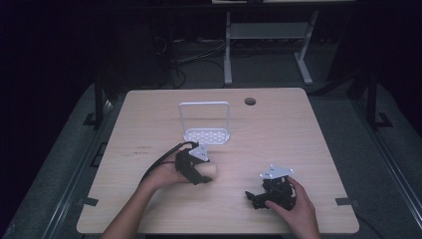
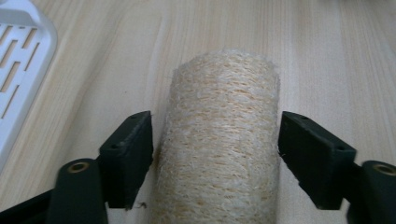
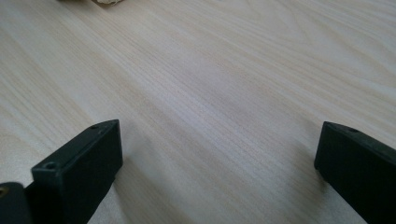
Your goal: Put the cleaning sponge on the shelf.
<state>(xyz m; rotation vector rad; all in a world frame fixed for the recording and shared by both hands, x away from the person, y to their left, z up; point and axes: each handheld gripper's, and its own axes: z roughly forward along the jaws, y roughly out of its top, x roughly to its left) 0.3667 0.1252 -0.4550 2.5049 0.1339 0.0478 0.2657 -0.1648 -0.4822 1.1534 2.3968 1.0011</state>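
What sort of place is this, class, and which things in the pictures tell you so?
Probably a lab or workshop set up for recording handling trials: a bare wooden table with a cable hole, loose cables on the dark floor, and a metal bench frame behind.

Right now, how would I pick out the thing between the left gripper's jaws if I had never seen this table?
Start at the wooden table, then find the white rack near its middle. Just in front of it lies the loofah roll, between the left gripper jaws. It is a pale, coarse-fibred cylinder, unlike the smooth white plastic beside it.
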